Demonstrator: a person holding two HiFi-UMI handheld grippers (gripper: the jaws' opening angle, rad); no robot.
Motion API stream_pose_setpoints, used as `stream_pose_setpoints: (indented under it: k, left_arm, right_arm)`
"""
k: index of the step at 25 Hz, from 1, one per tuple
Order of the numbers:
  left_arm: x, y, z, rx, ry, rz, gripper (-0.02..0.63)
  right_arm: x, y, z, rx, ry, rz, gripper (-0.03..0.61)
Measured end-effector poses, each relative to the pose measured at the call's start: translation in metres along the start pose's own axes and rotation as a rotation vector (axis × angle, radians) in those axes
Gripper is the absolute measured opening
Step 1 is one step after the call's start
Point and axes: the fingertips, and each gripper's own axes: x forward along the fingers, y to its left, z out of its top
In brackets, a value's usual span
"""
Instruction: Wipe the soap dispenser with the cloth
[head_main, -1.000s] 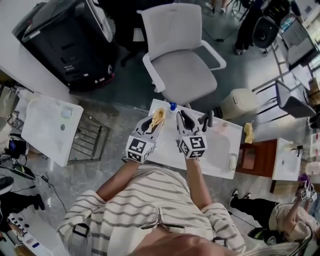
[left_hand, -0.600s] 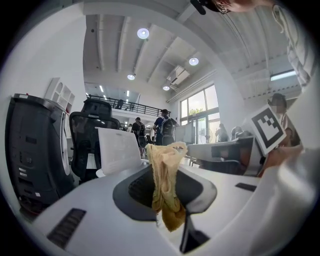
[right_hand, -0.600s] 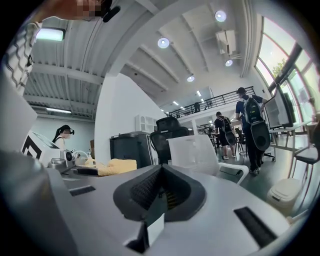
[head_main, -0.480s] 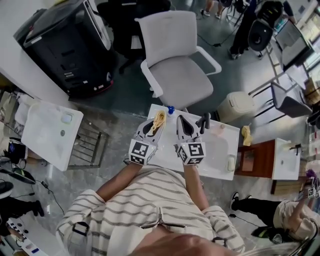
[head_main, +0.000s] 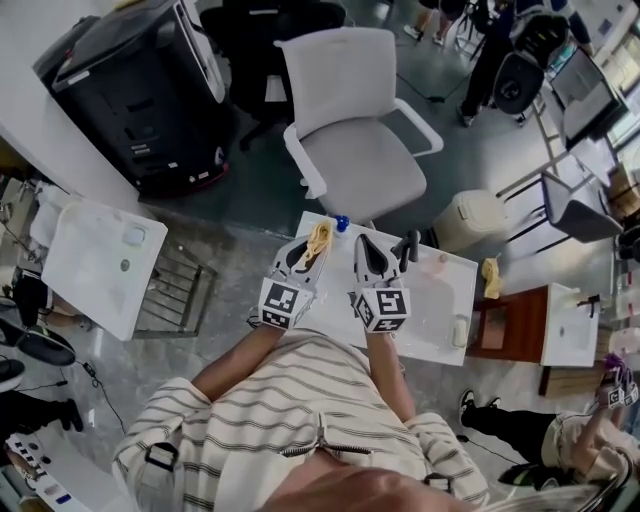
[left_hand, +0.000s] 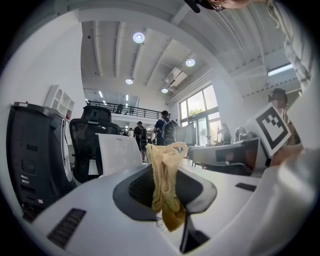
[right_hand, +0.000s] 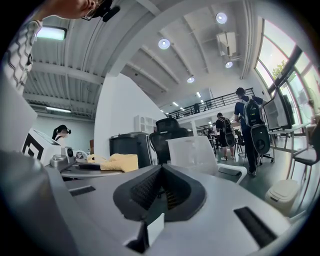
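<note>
Now the left tongs (left_hand: 167, 192) clamp the yellow cloth (left_hand: 162, 167) beside the soap dispenser (head_main: 342, 221); the right tongs (right_hand: 162, 192) are pinched together, empty. I'd open them to steady it while wiping.

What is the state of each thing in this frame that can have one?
Left gripper: shut on cloth.
Cloth: bunched, pinched between the jaws.
Right gripper: shut, empty.
Dispenser: not gripped.
Chair: unoccupied.
Bin: lid closed.

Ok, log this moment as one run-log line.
left gripper: shut on cloth | right gripper: shut, empty | both held above white counter | wiping: not yet begun
</note>
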Motion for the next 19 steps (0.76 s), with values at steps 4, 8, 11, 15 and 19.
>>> stream_pose_setpoints:
  k: [4, 8, 11, 15, 19]
  left_arm:
    - [0.003, 0.001, -0.001, -0.003, 0.003, 0.003, 0.084]
    - [0.005, 0.001, 0.002, 0.010, -0.007, -0.001, 0.084]
    - [0.006, 0.002, 0.003, 0.015, -0.012, 0.002, 0.084]
    - [0.007, 0.002, -0.001, 0.016, -0.012, 0.002, 0.084]
    - [0.008, 0.001, -0.004, 0.019, -0.014, 0.000, 0.084]
  right_arm:
    - [0.004, 0.000, -0.002, -0.004, 0.007, 0.003, -0.014]
    - [0.005, -0.002, -0.003, -0.002, 0.005, -0.003, -0.014]
    - [0.006, -0.004, -0.003, -0.002, -0.002, -0.008, -0.014]
    - [0.005, -0.003, -0.007, -0.001, -0.005, -0.007, -0.015]
    - [0.006, -0.003, -0.011, -0.001, -0.004, -0.005, -0.015]
